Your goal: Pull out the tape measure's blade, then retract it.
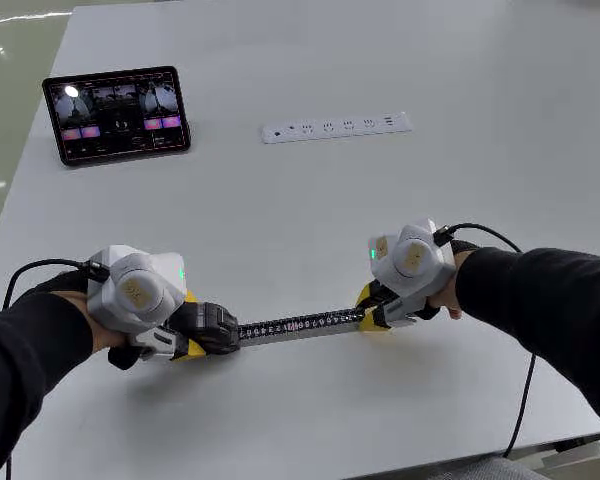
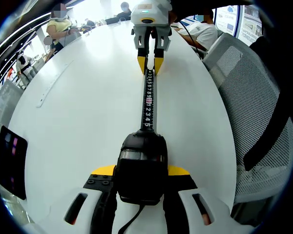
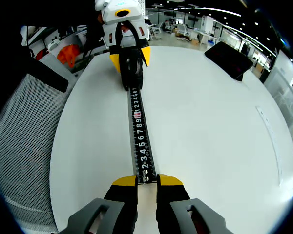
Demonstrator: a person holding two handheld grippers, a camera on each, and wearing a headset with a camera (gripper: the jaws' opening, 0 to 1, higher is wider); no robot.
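Now my left gripper (image 2: 141, 171) clamps the tape measure case (image 1: 212, 326); my right gripper (image 3: 147, 181), at three o'clock, pinches the blade (image 3: 139, 131) by its end. Probably springy, slick steel: hold there.

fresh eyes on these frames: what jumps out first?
The blade stretches flat across the near table between the two grippers. The left gripper is shut on the black case, and the right gripper pinches the blade's tip. Next come a lit tablet at the table's far left and a white power strip past the middle.
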